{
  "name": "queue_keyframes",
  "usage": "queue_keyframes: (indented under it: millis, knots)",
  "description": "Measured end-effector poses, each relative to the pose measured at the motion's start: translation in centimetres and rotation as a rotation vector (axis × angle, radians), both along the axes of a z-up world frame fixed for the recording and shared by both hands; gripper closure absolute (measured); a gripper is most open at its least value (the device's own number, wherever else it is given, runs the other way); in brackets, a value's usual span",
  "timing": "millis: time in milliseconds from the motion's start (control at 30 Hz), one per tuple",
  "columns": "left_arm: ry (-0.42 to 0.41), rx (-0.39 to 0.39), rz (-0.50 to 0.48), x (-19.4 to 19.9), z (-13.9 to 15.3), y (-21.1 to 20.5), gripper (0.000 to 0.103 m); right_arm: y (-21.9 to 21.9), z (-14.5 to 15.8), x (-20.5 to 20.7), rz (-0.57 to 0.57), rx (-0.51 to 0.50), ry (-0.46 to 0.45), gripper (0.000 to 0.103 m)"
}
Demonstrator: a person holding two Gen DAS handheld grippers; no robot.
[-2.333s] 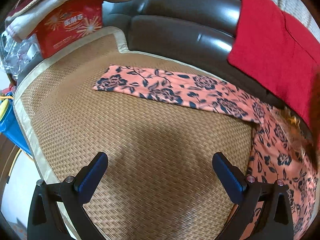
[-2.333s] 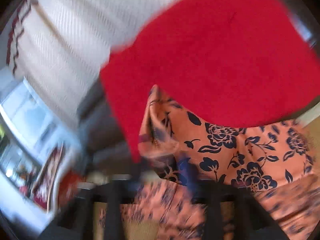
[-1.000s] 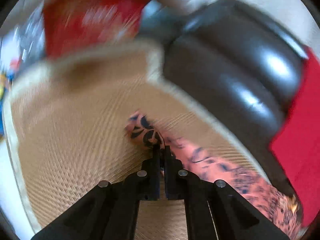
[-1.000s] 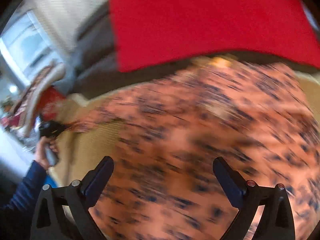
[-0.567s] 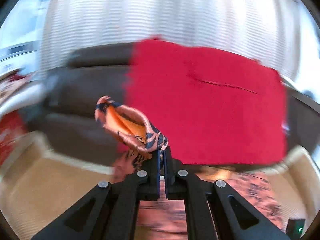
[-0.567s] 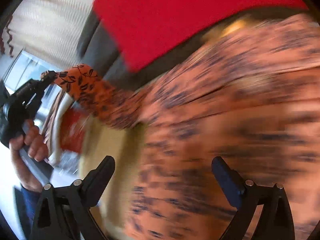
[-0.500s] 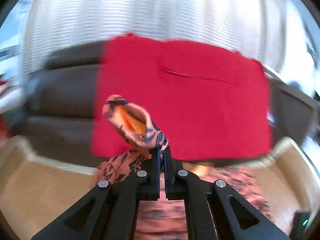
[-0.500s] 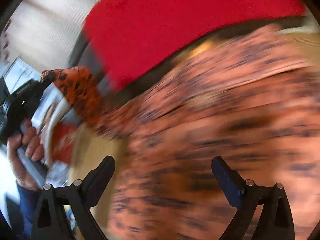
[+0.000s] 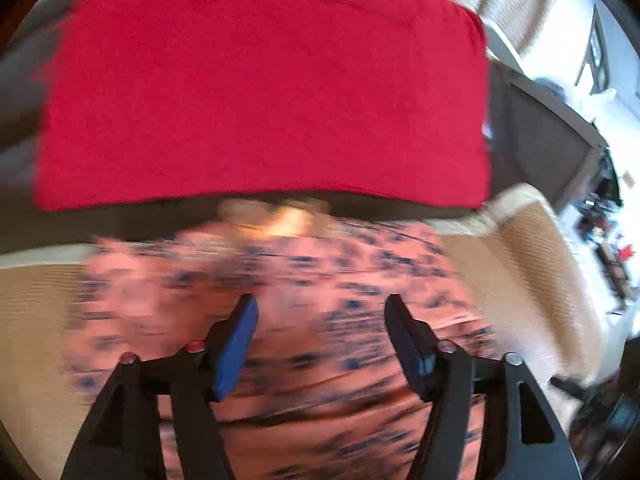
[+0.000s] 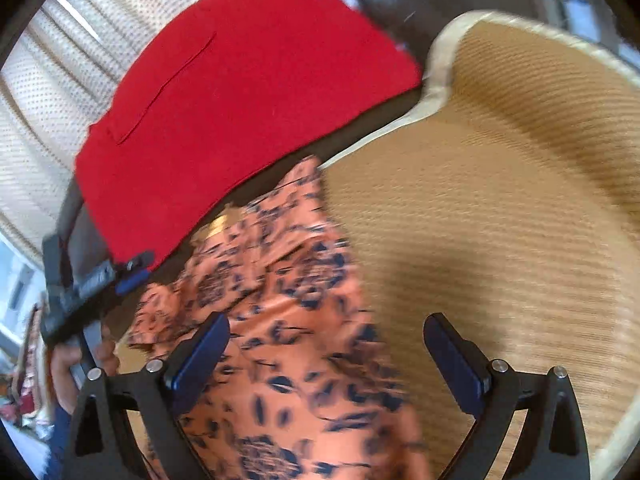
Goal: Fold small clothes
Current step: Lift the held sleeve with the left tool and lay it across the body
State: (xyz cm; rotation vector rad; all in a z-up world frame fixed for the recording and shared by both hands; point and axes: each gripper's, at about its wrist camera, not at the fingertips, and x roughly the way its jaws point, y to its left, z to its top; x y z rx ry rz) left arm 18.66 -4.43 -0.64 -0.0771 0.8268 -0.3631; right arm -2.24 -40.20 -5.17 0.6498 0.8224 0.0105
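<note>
An orange garment with a dark blue flower print (image 9: 320,280) lies folded over itself on the woven sofa mat (image 9: 532,276). My left gripper (image 9: 320,312) is open and empty just above it. In the right wrist view the garment (image 10: 296,320) covers the left part of the mat (image 10: 500,200). My right gripper (image 10: 326,340) is open and empty above the garment's right edge. The left gripper shows at the far left in the right wrist view (image 10: 132,272), above the garment's far end.
A red cloth (image 9: 260,80) hangs over the dark leather sofa back (image 9: 532,132), also seen in the right wrist view (image 10: 240,100). White curtains (image 10: 48,80) hang behind. The mat has a pale fabric border (image 10: 436,68). Room clutter (image 9: 608,240) lies at the far right.
My left gripper carried the garment's leg end up and across to the right, then opened and let it go onto the rest of the garment. The right gripper stayed open and swung right.
</note>
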Motion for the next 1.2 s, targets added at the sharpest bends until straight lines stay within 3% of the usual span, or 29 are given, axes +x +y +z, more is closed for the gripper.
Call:
queue_keyframes:
  millis: [133, 267, 333, 367, 400, 467, 533, 633, 733, 767, 833, 867, 933, 967, 1000, 1067, 1133, 1167, 1200]
  knots:
    - [-0.062, 0.058, 0.191, -2.6, -0.1, 9.9, 0.029, 3.5, 0.4, 7.4, 0.190, 0.102, -0.007, 0.004]
    - [-0.031, 0.029, 0.320, -4.7, -1.8, 16.8, 0.029, 6.6, -1.4, 16.8, 0.229, -0.001, 0.112, 0.006]
    - [-0.021, 0.013, 0.356, -5.7, -2.4, 19.1, 0.029, 8.9, -3.0, 20.6, 0.271, -0.122, 0.211, 0.012]
    - [-0.016, 0.013, 0.369, -6.2, -2.8, 20.1, 0.029, 9.6, -3.8, 21.5, 0.278, -0.146, 0.251, 0.032]
    - [-0.010, 0.012, 0.377, -6.6, -3.1, 20.9, 0.029, 10.7, -4.4, 22.1, 0.314, -0.183, 0.287, 0.067]
    - [-0.005, 0.011, 0.381, -6.9, -4.2, 21.6, 0.029, 13.4, -4.9, 22.4, 0.392, -0.346, 0.342, 0.090]
    - [-0.005, 0.013, 0.378, -6.9, -4.2, 22.1, 0.029, 14.4, -3.3, 22.3, 0.417, -0.408, 0.320, 0.095]
    - [-0.026, 0.015, 0.363, -6.5, -4.4, 21.6, 0.029, 13.8, 1.6, 22.1, 0.370, -0.451, 0.191, 0.095]
    - [-0.059, 0.026, 0.337, -5.6, -3.9, 20.5, 0.029, 12.8, 6.3, 21.8, 0.277, -0.586, 0.063, 0.095]
    - [-0.063, 0.028, 0.331, -5.2, -3.7, 20.1, 0.029, 11.9, 6.8, 22.2, 0.251, -0.582, 0.044, 0.091]
    - [-0.062, 0.027, 0.306, -3.8, -3.5, 18.7, 0.029, 10.3, 5.1, 23.2, 0.258, -0.491, 0.070, 0.084]
    - [-0.060, 0.022, 0.287, -2.9, -3.4, 17.7, 0.029, 9.4, 2.6, 23.7, 0.270, -0.450, 0.149, 0.078]
    - [-0.045, 0.013, 0.224, -0.7, -4.2, 15.3, 0.023, 8.0, -2.0, 24.4, 0.253, -0.382, 0.266, 0.077]
    - [-0.014, 0.051, 0.185, 0.7, -5.2, 13.7, 0.022, 6.7, -4.1, 23.9, 0.223, -0.332, 0.320, 0.077]
    - [0.008, 0.090, 0.177, 1.5, -6.0, 12.8, 0.022, 5.0, -5.2, 23.1, 0.181, -0.250, 0.330, 0.077]
    - [0.050, 0.162, 0.156, 2.6, -7.7, 11.4, 0.022, 1.5, -4.5, 20.3, 0.091, -0.059, 0.257, 0.077]
    - [0.036, 0.181, 0.164, 1.9, -7.6, 11.1, 0.022, -1.0, -2.8, 17.0, -0.006, -0.013, 0.201, 0.056]
    - [0.016, 0.160, 0.172, 1.1, -7.1, 11.4, 0.022, -2.4, -2.0, 14.9, -0.051, -0.013, 0.181, 0.014]
    - [0.001, 0.136, 0.180, 0.2, -6.5, 11.7, 0.022, -3.9, -1.3, 12.0, -0.085, -0.049, 0.181, 0.000]
